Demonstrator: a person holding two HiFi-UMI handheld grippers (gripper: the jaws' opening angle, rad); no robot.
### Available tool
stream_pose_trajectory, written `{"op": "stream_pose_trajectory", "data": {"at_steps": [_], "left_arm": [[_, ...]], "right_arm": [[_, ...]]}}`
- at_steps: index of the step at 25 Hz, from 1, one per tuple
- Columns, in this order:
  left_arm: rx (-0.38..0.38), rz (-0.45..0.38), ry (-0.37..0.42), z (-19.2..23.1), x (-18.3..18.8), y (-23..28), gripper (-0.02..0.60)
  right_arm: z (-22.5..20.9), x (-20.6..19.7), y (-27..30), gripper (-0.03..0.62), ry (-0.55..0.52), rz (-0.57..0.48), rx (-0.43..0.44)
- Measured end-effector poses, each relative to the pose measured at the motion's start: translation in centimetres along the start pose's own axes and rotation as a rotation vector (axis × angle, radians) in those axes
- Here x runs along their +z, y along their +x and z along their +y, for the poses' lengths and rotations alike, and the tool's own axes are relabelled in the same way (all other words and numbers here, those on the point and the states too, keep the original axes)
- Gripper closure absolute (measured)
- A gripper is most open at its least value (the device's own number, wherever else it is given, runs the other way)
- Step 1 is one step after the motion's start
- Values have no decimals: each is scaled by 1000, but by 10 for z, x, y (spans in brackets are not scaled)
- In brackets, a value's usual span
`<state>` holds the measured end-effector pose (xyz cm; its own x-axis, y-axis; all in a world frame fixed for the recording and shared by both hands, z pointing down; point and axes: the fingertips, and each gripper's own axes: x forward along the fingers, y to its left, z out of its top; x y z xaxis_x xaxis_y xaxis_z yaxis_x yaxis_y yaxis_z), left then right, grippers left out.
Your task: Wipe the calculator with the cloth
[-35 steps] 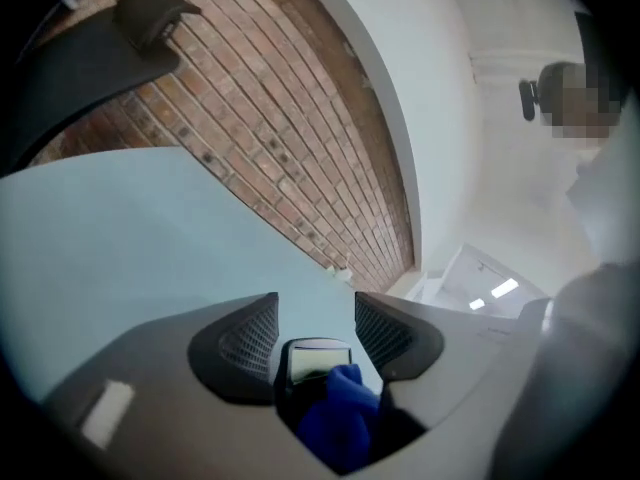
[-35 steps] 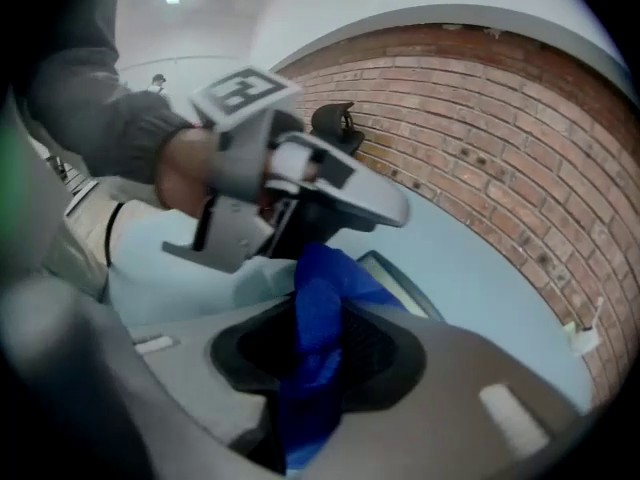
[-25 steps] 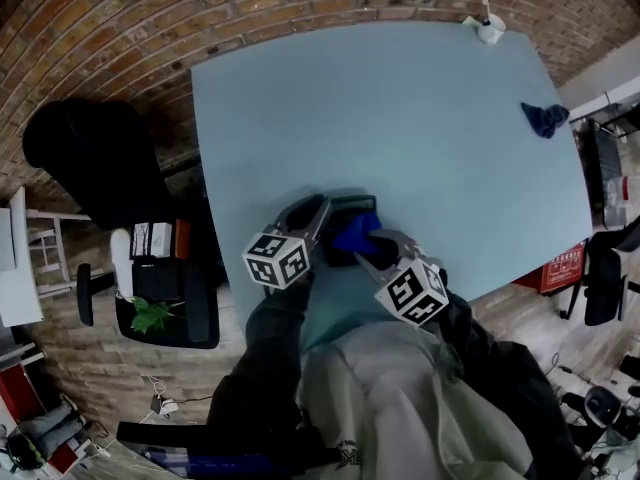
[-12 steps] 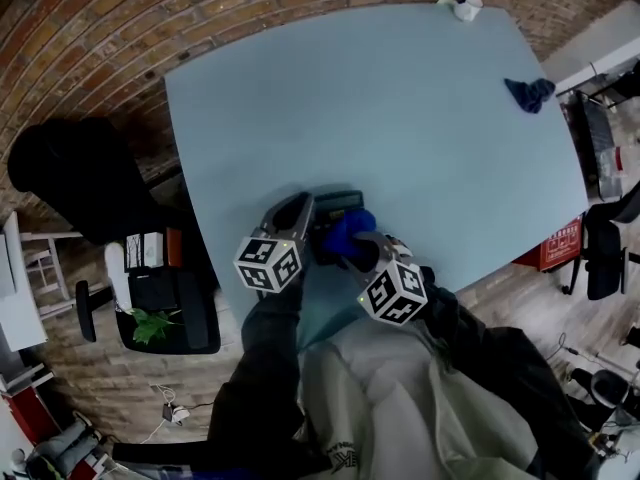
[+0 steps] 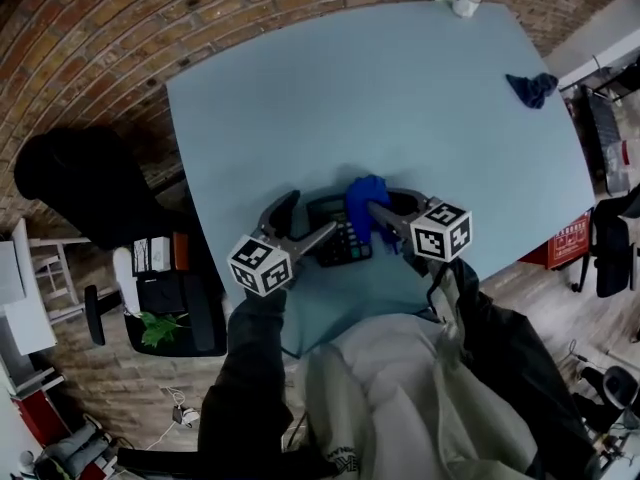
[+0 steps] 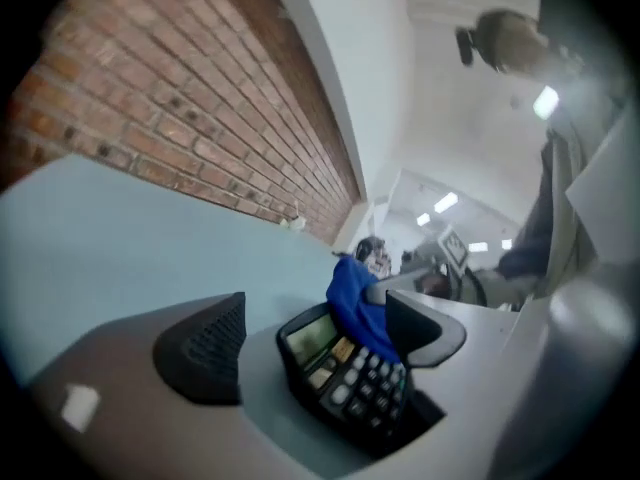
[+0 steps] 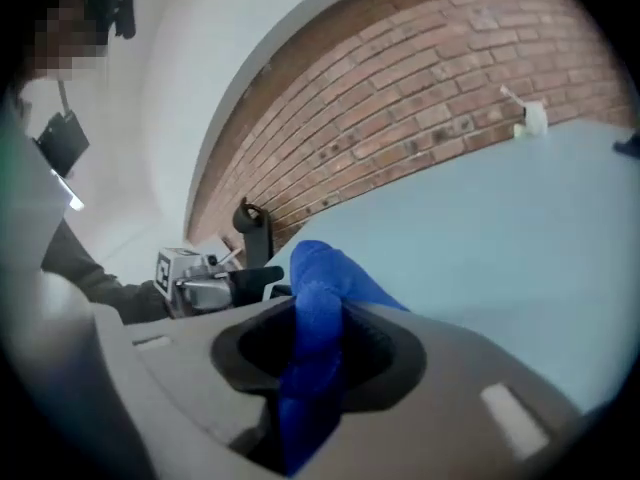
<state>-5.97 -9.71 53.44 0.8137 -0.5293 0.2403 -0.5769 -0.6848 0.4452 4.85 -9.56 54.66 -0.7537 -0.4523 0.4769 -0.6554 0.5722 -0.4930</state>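
A black calculator (image 5: 335, 236) lies on the light blue table (image 5: 400, 98) near its front edge. My left gripper (image 5: 310, 216) stands open around it: its jaws have just been opening, and the calculator (image 6: 350, 378) sits between the two pads (image 6: 205, 348) without being pressed. My right gripper (image 5: 373, 211) is shut on a bright blue cloth (image 5: 365, 198), which rests at the calculator's far right end. In the right gripper view the cloth (image 7: 315, 348) bunches up between the jaws, with the left gripper (image 7: 205, 280) just behind it.
A white cup (image 5: 462, 4) stands at the table's far right corner, and a dark blue rag (image 5: 530, 88) lies near the right edge. A black chair (image 5: 90, 183) and a green plant (image 5: 155, 323) sit off the table's left side.
The left jaws have opened from a narrow hold to wide around the calculator. The right gripper has rolled and carried the cloth across the calculator to its far right end.
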Motion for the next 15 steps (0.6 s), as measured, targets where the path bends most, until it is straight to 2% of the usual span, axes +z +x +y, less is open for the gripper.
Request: {"op": "stream_pose_trajectory", "data": {"at_steps": [2,3,4,6,7,10,11,13,15], "left_arm": [[-30,103,113,3,-7,6,166],[-59,133,133,5,-7,10,210],[-87,154,140,5,-6,13,276],[-118,194,167,4,-8,21,455],[-124,223,197,2,-12,25,464],[-125,333,318,-6,-29,38,401],[-122,346,341,-7,-32,42,395],[-133,341,349,-10,-31,47,389],[-174,321,314,-16,-28,46,445]], "right_arm": [[7,-7,5,476,8,31,104],[10,-9,5,476,4,41,132],[11,-12,5,476,2,48,149],[10,-17,2,476,2,57,162],[9,-19,0,476,-1,63,163],[4,-25,-9,476,-24,89,147],[2,-27,-13,476,-24,95,142],[-1,-31,-17,476,-7,99,140],[-3,-34,-22,476,5,89,136]]}}
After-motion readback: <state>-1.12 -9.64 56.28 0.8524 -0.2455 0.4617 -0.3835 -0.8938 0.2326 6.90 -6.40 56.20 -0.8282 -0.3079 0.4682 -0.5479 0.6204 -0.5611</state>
